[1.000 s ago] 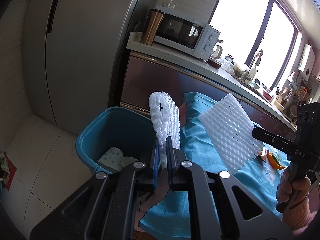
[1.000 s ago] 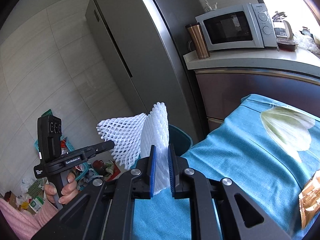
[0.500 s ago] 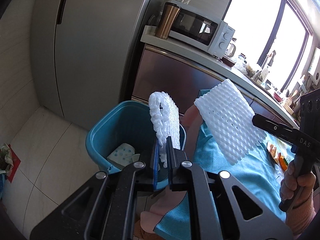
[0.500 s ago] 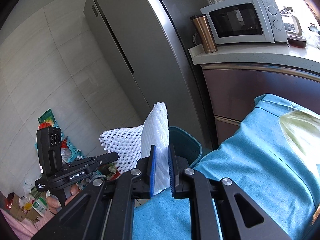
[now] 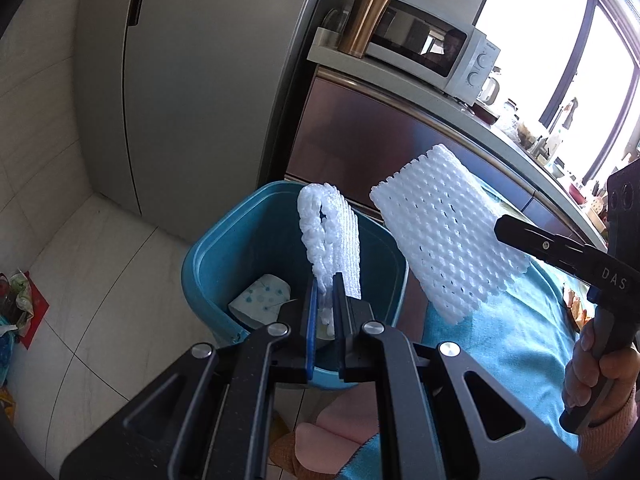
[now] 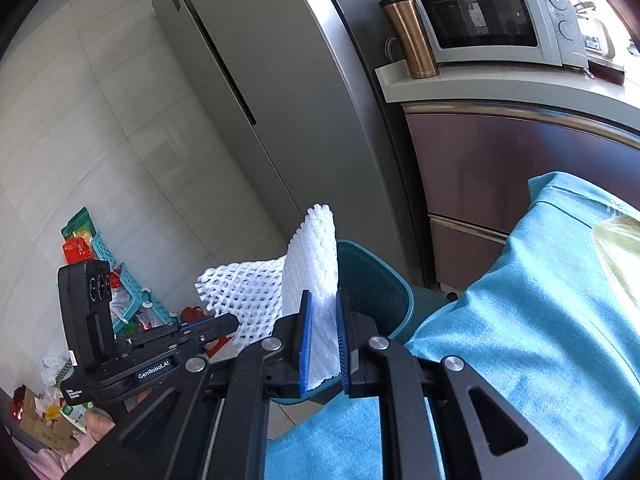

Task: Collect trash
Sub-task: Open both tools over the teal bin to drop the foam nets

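Foam net point(image 5: 332, 236) clamped in left gripper point(image 5: 324, 304) above teal bin point(image 5: 208, 264), lower centre. Right gripper point(image 6: 322, 336) pinches second foam sleeve point(image 6: 316, 276) right of the rim; light foam could drift and miss on release.

pale tiled floor point(image 5: 100, 280), teal bin point(image 5: 224, 264) standing on it, table under blue cloth point(image 6: 520, 320)

This is a home kitchen. A tall steel-grey fridge point(image 5: 192, 80) stands against a tiled wall, and next to it a counter point(image 6: 500, 88) over glossy brown cabinets carries a white microwave point(image 6: 492, 16) and a copper-coloured travel mug point(image 6: 412, 38), with a kettle point(image 5: 490, 90) and a tap point(image 5: 568, 110) further along under a bright window point(image 5: 536, 52). A teal bin point(image 5: 224, 264) sits on the pale tiled floor beside a table under a blue cloth point(image 6: 520, 320), and snack packets and a small plastic rack point(image 6: 120, 280) lie heaped in the corner.
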A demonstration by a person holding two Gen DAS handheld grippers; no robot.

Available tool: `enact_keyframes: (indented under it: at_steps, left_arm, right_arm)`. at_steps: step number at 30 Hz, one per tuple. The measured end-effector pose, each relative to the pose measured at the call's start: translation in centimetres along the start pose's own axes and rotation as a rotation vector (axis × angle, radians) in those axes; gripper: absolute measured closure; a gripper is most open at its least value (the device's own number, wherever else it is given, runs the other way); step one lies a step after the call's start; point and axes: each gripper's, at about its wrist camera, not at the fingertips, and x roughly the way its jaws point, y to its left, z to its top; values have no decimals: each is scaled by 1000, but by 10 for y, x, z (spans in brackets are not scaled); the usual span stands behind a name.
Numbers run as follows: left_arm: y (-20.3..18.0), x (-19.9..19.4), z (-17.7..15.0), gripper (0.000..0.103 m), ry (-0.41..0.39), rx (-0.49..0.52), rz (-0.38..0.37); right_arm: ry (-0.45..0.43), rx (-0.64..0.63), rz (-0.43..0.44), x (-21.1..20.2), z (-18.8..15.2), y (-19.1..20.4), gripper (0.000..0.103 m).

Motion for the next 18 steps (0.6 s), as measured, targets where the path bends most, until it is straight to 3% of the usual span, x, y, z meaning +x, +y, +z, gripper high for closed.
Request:
enact_keyframes:
  at_steps: [18]
  left_arm:
    - [4, 57, 1, 95, 91, -26, 50]
  right_arm:
    - [117, 42, -55, 66, 5, -3, 91]
